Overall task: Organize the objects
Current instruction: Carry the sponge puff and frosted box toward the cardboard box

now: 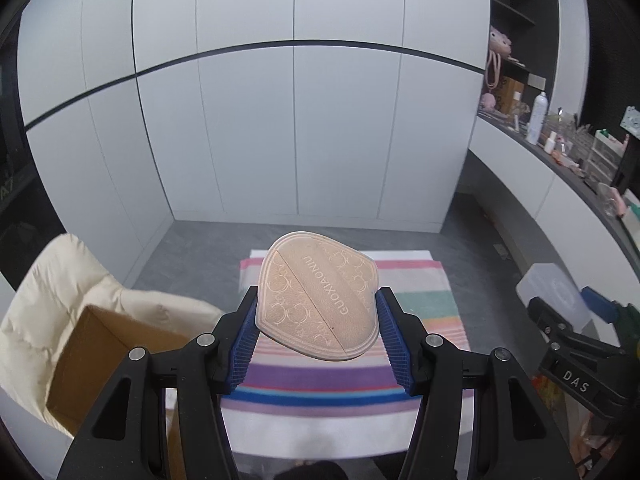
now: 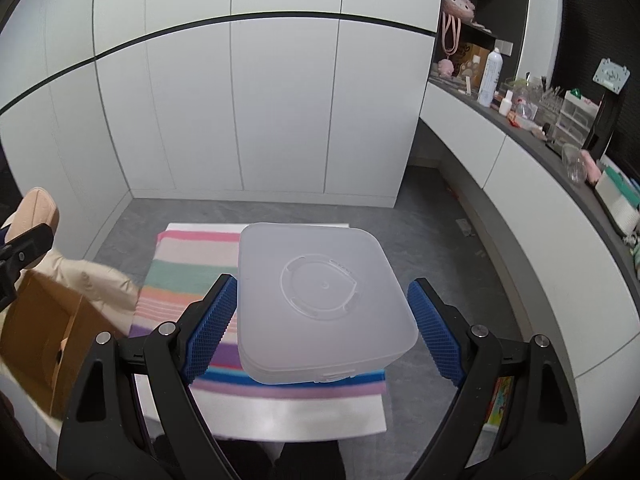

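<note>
A peach, shield-shaped puff pad (image 1: 316, 300) printed with letters hangs tilted above the striped mat (image 1: 432, 292), and my left gripper (image 1: 318, 296) is shut on its two sides. My right gripper (image 2: 322, 282) is shut on a frosted, square plastic case (image 2: 320, 300) held flat above the same mat (image 2: 188, 276). The right wrist view catches the left gripper (image 2: 24, 248) with the pad (image 2: 34, 208) at the far left. In the left wrist view the right gripper (image 1: 568, 336) and the case (image 1: 552, 292) appear at the right edge.
An open cardboard box (image 1: 92, 360) wrapped in a cream padded cloth (image 1: 60, 280) stands left of the mat. White cupboard doors (image 1: 280, 140) close off the back. A dark counter (image 2: 532, 136) crowded with bottles and small organisers runs along the right.
</note>
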A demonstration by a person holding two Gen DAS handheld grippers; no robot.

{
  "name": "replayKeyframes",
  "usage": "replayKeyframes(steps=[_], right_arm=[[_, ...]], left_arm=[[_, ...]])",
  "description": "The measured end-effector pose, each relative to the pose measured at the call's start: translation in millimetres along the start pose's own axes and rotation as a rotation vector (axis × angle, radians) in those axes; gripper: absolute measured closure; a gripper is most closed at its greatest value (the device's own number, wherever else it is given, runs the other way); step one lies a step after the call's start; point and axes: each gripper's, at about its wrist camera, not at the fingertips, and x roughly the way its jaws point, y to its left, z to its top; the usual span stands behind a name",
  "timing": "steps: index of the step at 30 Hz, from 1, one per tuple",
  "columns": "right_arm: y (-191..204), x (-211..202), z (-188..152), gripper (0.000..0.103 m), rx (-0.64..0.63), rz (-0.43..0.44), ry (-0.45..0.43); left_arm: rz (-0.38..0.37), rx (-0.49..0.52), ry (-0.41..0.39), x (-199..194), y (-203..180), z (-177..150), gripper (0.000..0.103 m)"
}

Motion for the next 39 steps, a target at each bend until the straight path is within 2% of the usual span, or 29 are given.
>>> replayKeyframes(steps=[9, 17, 24, 31, 39], right_arm=[[-12.3, -42.9, -61.5, 0.014, 0.064, 0.048, 0.016], [-13.4, -74.9, -112.0, 0.014, 0.052, 0.087, 0.066], [-12.9, -78.8, -131.4, 0.014, 0.034, 0.081, 0.084], [-10.2, -65.0, -132.0, 0.014, 0.025, 0.077, 0.114], [19.7, -54.5, -131.6, 0.014, -0.043, 0.124, 0.130]], left_arm=[[0.026, -0.022, 0.012, -39.2, 16.7, -53.5, 0.045], [0.007, -0.032, 0.048, -58.7, 25.9, -96.1, 0.045], [-0.015, -0.050, 0.090, -55.6, 33.5, -117.3, 0.045], [-0.010, -0.076, 0.112, -36.9, 47.0, -117.0, 0.045], [0.024, -0.118, 0.117, -35.7, 70.6, -122.4, 0.045]])
